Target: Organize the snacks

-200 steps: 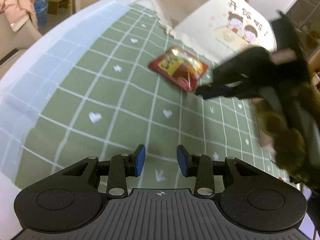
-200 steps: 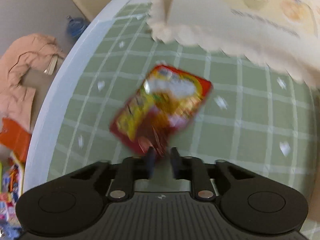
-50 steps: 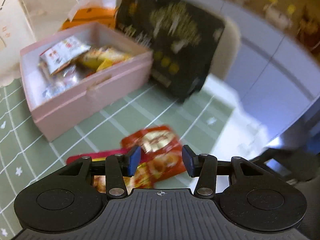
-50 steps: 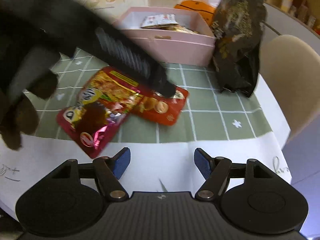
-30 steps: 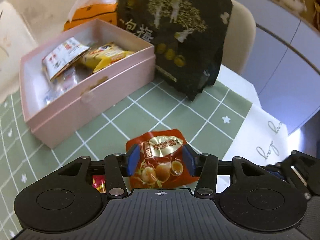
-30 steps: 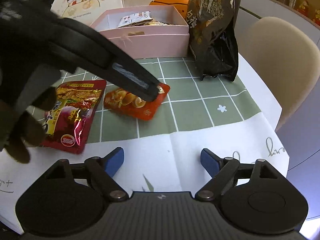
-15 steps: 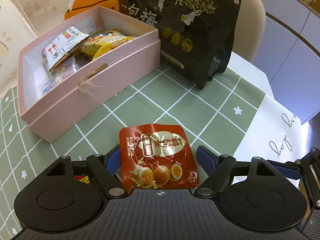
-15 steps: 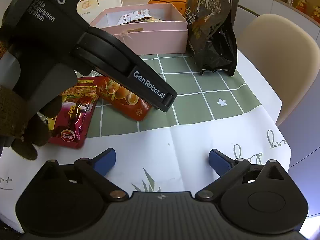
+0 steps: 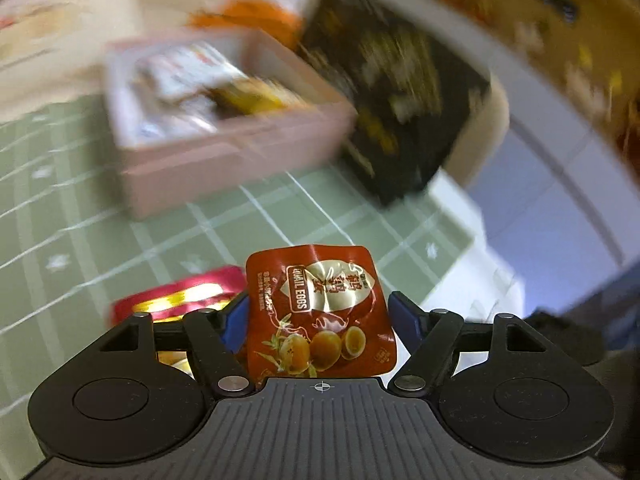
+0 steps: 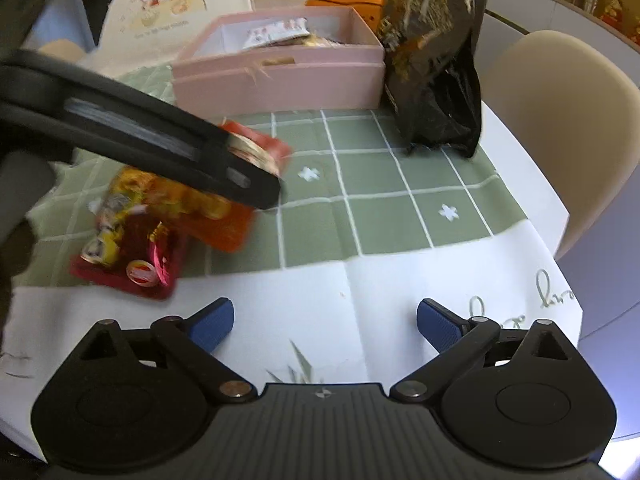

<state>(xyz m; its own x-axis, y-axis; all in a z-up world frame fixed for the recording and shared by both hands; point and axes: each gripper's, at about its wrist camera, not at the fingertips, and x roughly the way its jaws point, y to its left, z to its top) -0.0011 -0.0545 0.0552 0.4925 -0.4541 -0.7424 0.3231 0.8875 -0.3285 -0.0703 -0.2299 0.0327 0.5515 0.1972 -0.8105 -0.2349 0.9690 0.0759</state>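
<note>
My left gripper is shut on a red quail egg packet and holds it lifted above the green checked cloth; the packet also shows in the right wrist view at the left gripper's tip. A pink box with several snack packets stands ahead, also in the right wrist view. A red and yellow snack bag lies on the cloth, partly over an orange packet. My right gripper is open and empty over the white table front.
A tall black snack bag stands right of the pink box. An orange tissue box is behind the box. A beige chair stands beyond the table's right edge. A white domed food cover stands at the back left.
My left gripper has closed on the quail egg packet and lifted it off the cloth. The left view is now blurred with motion. My right gripper has stayed open.
</note>
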